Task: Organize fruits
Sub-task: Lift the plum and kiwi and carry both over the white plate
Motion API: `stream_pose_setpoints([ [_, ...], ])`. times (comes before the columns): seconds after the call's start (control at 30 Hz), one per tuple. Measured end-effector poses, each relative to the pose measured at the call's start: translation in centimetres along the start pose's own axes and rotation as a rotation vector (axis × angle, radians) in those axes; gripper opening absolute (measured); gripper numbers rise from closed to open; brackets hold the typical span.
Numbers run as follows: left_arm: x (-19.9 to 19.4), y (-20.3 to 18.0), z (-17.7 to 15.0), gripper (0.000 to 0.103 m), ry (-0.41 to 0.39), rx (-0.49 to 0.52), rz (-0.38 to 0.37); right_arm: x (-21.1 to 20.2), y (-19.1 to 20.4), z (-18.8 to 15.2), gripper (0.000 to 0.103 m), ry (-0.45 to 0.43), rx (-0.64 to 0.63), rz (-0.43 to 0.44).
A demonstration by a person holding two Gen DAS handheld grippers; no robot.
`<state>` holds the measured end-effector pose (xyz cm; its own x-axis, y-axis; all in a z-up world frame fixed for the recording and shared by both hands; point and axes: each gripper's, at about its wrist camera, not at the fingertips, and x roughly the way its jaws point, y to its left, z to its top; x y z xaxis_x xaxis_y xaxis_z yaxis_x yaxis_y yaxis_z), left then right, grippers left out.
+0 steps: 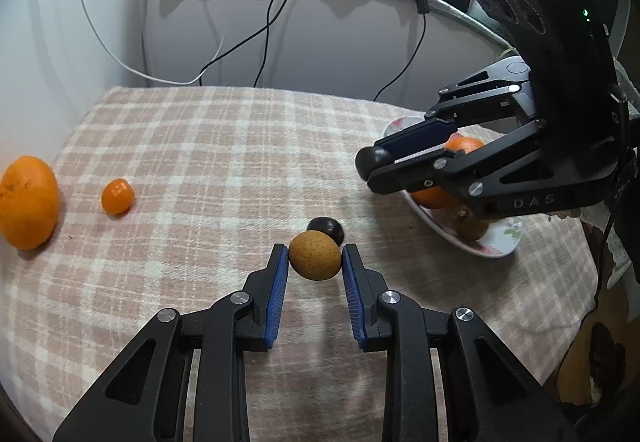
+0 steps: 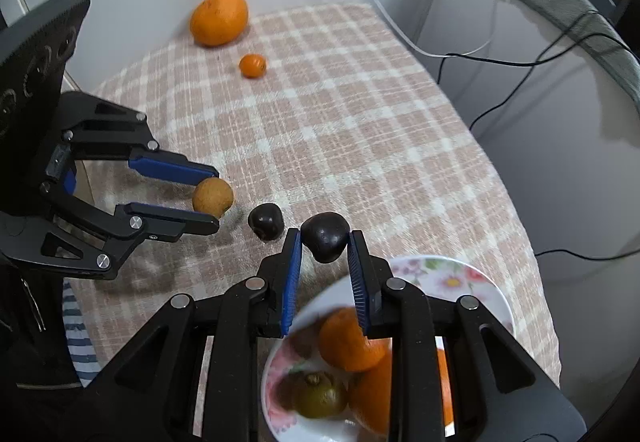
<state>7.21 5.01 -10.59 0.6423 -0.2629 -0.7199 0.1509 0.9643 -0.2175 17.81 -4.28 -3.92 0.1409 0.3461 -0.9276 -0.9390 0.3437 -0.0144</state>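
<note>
My left gripper point(image 1: 315, 257) is shut on a tan round fruit point(image 1: 315, 256), low over the checked cloth; it also shows in the right wrist view point(image 2: 212, 197). My right gripper point(image 2: 324, 242) is shut on a dark plum point(image 2: 325, 237) and holds it in the air just beyond the floral plate point(image 2: 486, 284). A second dark plum point(image 2: 265, 221) lies on the cloth between the grippers, also seen behind the tan fruit point(image 1: 330, 228). The plate holds oranges point(image 2: 346, 338) and a green-brown fruit point(image 2: 318, 394). A big orange point(image 1: 28, 202) and a small mandarin point(image 1: 117, 196) lie at the far left.
The table with the checked cloth point(image 1: 224, 146) stands against a white wall and a white cabinet point(image 1: 304, 38) with hanging cables. The plate point(image 1: 496, 244) sits near the table's right edge. A striped cloth point(image 2: 78, 342) hangs at the near side.
</note>
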Motion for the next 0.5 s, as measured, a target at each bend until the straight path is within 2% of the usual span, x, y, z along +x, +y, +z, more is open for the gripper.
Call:
stream_pose_setpoints([
  [0.5, -1.1, -3.5, 0.4, 0.026, -0.038, 0.041, -0.044, -5.6, -3.2, -4.2, 0.025, -0.137, 0.171, -0.024],
])
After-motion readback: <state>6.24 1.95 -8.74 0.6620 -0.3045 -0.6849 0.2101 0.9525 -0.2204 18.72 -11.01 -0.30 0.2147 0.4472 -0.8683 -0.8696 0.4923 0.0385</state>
